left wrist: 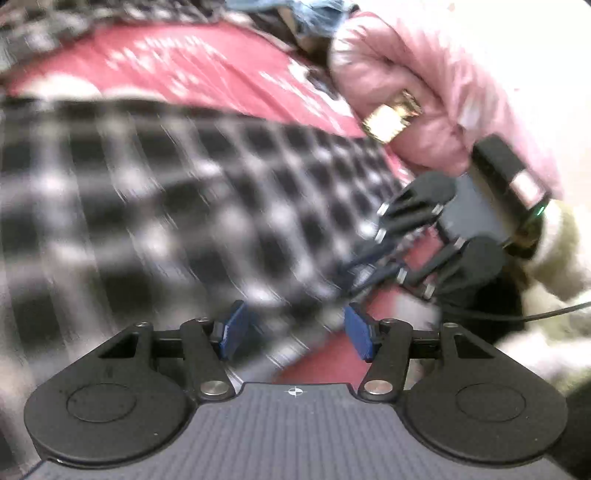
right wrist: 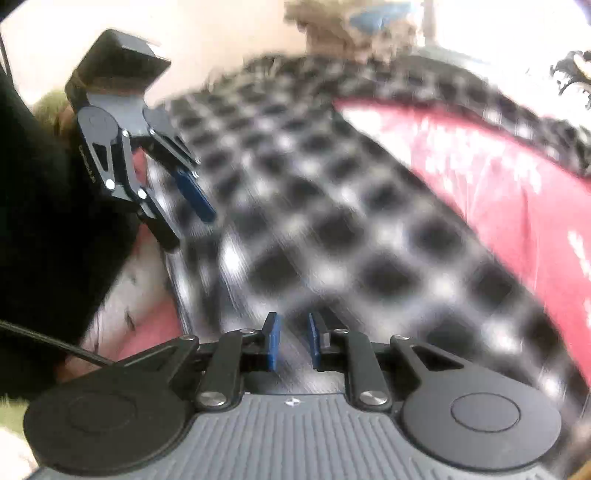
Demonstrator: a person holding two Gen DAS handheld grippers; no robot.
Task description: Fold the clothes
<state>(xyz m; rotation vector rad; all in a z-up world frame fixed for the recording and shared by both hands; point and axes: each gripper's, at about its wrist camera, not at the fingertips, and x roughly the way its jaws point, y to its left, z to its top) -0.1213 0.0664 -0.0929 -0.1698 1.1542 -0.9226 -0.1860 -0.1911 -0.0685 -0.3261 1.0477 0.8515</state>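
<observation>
My left hand-held gripper [left wrist: 293,334] stands wide apart, gripping nothing, with the checked garment [left wrist: 166,206] spread toward 11 o'clock over a red cloth [left wrist: 207,70]. My right hand-held gripper [right wrist: 293,341] is narrowed around its edge; whether it pinches, I cannot tell. The fold looks unfinished.

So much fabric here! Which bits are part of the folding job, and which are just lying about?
Part of the job:
- checked garment
- left tool, open
- right tool, pads close together over the checked cloth; grip unclear

Just lying about:
- red printed cloth underneath
- pink padded jacket
- blue fabric
</observation>
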